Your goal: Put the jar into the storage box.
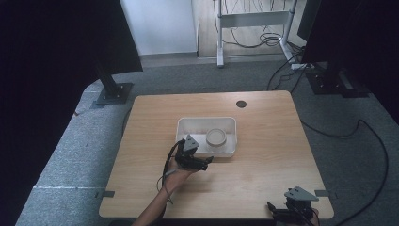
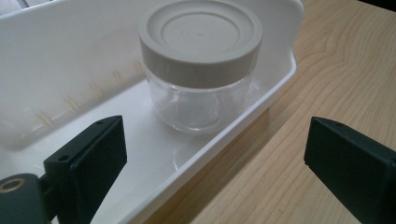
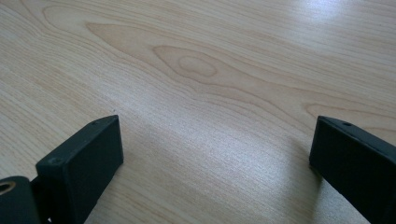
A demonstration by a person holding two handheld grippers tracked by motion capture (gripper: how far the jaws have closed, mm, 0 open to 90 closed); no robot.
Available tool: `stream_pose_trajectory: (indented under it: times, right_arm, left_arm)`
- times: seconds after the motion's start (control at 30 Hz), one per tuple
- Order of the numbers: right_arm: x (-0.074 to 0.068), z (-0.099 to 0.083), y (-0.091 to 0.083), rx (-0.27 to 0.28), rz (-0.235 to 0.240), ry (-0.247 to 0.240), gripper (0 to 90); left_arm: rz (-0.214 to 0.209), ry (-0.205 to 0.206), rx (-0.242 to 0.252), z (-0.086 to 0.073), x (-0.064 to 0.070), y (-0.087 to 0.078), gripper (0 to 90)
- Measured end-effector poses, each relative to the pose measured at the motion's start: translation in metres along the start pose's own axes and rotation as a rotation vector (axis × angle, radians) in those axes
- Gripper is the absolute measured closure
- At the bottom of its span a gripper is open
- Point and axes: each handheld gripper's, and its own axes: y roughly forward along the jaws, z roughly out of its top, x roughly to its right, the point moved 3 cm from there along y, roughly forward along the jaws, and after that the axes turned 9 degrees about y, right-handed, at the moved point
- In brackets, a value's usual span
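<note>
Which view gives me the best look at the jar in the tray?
The left gripper view: the jar stands close up, its beige lid on and its clear body visible, inside the white tray. The high view shows it small, from above, mostly the lid. The right gripper view looks at the bare wooden table.

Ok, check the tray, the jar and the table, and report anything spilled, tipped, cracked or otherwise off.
Nothing stands out. The jar stands upright in the white tray with its grey lid seated level. No spill or crack shows. The tray sits flat on the wooden table. The left gripper straddles the tray's near rim, open.
</note>
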Motion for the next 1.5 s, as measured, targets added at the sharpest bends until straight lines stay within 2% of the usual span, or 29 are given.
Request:
stream_pose_trajectory:
  times: [0.33, 0.6, 0.97, 1.5]
  right_arm:
    - [0.0, 0.0, 0.0, 0.0, 0.0, 0.0, 2.3]
    - [0.0, 0.0, 0.0, -0.001, -0.001, 0.0, 2.3]
    - [0.0, 0.0, 0.0, -0.001, 0.0, 0.0, 2.3]
    - [0.0, 0.0, 0.0, -0.001, 0.0, 0.001, 2.3]
  left_arm:
    - [-0.021, 0.017, 0.007, -0.008, 0.0, -0.014, 5.5]
    - [-0.028, 0.013, 0.012, -0.017, 0.0, -0.023, 5.5]
    - [-0.019, -0.011, 0.021, -0.036, -0.002, -0.035, 5.8]
    - [0.011, -0.021, 0.001, -0.062, -0.005, -0.049, 6.0]
